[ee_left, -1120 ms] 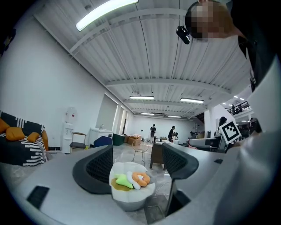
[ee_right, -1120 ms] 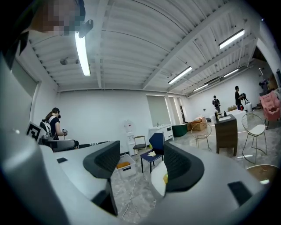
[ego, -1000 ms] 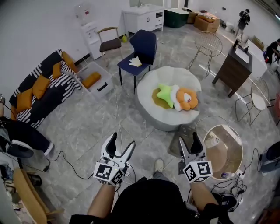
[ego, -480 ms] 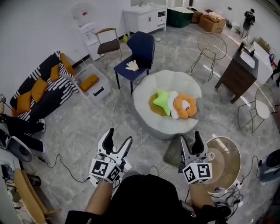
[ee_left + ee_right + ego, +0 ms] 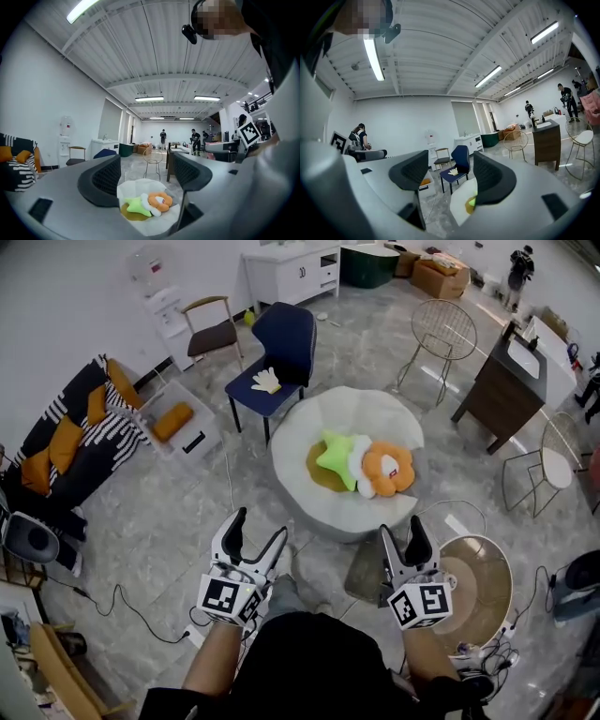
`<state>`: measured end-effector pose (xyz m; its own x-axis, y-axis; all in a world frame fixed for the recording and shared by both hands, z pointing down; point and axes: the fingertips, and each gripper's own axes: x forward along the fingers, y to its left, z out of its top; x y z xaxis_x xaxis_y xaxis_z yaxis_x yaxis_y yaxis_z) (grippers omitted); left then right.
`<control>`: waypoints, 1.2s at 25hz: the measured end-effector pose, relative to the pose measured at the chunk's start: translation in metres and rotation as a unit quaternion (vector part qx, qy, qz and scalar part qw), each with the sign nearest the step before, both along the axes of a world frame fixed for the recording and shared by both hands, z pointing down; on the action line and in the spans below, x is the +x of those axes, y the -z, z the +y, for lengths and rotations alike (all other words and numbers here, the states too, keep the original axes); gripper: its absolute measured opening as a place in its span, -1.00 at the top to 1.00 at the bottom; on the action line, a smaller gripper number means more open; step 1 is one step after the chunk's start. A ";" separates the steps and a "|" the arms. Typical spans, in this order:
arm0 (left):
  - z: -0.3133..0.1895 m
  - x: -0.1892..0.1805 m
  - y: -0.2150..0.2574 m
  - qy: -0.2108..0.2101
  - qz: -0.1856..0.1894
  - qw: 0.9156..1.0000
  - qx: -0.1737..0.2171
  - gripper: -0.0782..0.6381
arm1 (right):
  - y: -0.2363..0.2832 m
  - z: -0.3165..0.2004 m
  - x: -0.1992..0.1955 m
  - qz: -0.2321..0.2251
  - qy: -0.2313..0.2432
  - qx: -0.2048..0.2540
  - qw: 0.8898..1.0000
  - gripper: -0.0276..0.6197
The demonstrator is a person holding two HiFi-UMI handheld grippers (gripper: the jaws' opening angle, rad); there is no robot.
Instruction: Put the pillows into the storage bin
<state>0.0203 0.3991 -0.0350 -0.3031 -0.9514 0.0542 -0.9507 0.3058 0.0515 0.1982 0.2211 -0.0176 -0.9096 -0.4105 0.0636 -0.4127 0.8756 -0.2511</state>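
With left tool and right tool spread and empty, the approach is judged in hand (plush pillows on the beanbag at twelve o'clock, storage bin at eleven); one pillow is to be pinched next.

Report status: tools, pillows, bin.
Left tool and right tool open, empty. Green pillow, orange pillow on white seat ahead. Bin left, by sofa. Cable on floor ahead.

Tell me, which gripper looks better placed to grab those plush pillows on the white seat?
Probably the left gripper: its view frames the pillows squarely between its open jaws. The right gripper is also open, but aimed at the blue chair.
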 end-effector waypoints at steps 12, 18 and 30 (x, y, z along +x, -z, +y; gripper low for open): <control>-0.103 -0.121 -0.010 -0.097 -0.032 0.995 -0.020 -0.20 | -0.013 -0.066 -0.118 0.026 -0.059 0.013 0.998 -0.03; -0.143 -0.156 -0.029 -0.143 -0.026 0.989 -0.040 -0.20 | -0.028 -0.087 -0.147 0.051 -0.087 0.009 0.995 -0.02; -0.252 -0.157 -0.109 -0.184 0.022 0.977 -0.107 -0.20 | -0.126 -0.172 -0.161 0.141 -0.086 -0.040 0.985 0.01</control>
<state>-0.1368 0.1468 0.0736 0.0636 -0.9610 0.2690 -0.9966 -0.0473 0.0670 0.0377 0.0496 0.1080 -0.7684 -0.5411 0.3418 -0.6169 0.7683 -0.1707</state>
